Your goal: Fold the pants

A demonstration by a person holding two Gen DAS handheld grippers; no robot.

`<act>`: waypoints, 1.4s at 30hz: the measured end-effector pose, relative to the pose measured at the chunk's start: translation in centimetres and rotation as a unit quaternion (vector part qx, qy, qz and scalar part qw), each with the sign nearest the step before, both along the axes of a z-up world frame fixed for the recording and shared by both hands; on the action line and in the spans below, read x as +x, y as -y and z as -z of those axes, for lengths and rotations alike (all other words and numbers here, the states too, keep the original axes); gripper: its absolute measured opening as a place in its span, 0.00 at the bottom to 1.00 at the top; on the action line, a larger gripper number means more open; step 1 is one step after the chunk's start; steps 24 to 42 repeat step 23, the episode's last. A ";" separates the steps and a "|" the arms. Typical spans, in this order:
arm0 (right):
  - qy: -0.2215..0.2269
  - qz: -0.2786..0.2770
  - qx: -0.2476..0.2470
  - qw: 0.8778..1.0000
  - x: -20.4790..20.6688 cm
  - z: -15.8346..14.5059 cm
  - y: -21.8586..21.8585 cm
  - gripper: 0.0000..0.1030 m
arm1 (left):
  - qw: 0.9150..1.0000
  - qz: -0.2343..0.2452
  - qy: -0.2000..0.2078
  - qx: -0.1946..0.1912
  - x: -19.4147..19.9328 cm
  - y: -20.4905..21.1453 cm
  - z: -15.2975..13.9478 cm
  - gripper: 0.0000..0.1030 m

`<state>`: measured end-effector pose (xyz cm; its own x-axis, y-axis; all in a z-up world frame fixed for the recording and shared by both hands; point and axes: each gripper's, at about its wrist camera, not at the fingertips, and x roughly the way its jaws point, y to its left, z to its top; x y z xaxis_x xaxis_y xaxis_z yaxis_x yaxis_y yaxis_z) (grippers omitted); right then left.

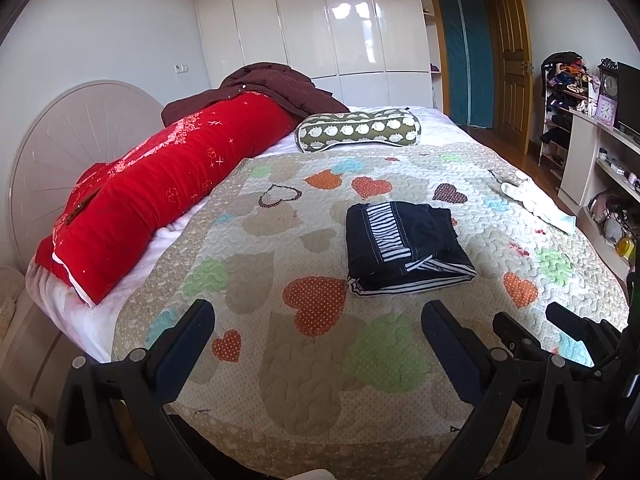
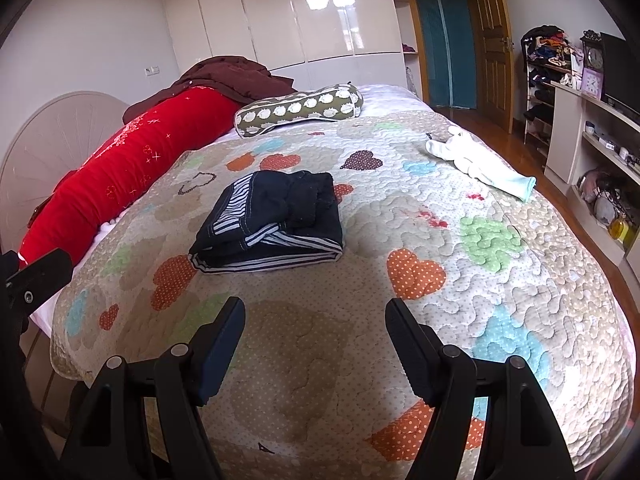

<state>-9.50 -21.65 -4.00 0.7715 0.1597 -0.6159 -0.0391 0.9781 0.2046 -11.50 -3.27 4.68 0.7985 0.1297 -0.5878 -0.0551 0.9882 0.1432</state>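
Nearest to us are the black fingers of the left hand-held gripper [image 1: 318, 320], spread wide with nothing between them and hanging over the near part of the quilted bed [image 1: 320, 380]. The right hand-held gripper [image 2: 315, 318] is likewise spread and empty — its tips also show at the left view's lower right edge.

The pants [image 1: 408, 246] lie on the quilt as a compact dark bundle with striped lining showing, already folded as far as we can judge. From the left hand-held gripper they sit at about one o'clock; from the right one, at about eleven o'clock [image 2: 272, 222]. So they lie ahead and between the two, well apart from both, neither clearly nearer. The bundle's longer side runs roughly across our view, with the folded, striped edge facing us.

We cannot see the bundle's far side or how the layers are stacked inside. The fisheye bends the bed's edges, and the hands holding the tools are out of view.
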 end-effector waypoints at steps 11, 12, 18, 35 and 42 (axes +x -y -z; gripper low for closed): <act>-0.006 -0.001 0.002 1.000 0.1 0.2 -0.1 0.75 | 1.000 0.000 -0.006 -0.004 0.2 -0.2 0.1 1.00; -0.006 -0.001 0.002 1.000 0.2 0.2 -0.1 0.75 | 1.000 -0.001 -0.008 -0.004 0.3 -0.3 0.2 1.00; -0.005 -0.002 0.001 1.000 0.2 0.2 -0.1 0.75 | 1.000 0.003 -0.013 -0.007 0.5 -0.4 0.4 1.00; -0.007 -0.005 0.000 1.000 0.2 0.2 -0.2 0.75 | 0.999 0.010 -0.027 -0.020 0.8 -0.7 0.7 1.00; -0.007 -0.005 0.000 1.000 0.2 0.2 -0.2 0.75 | 0.999 0.010 -0.027 -0.020 0.8 -0.7 0.7 1.00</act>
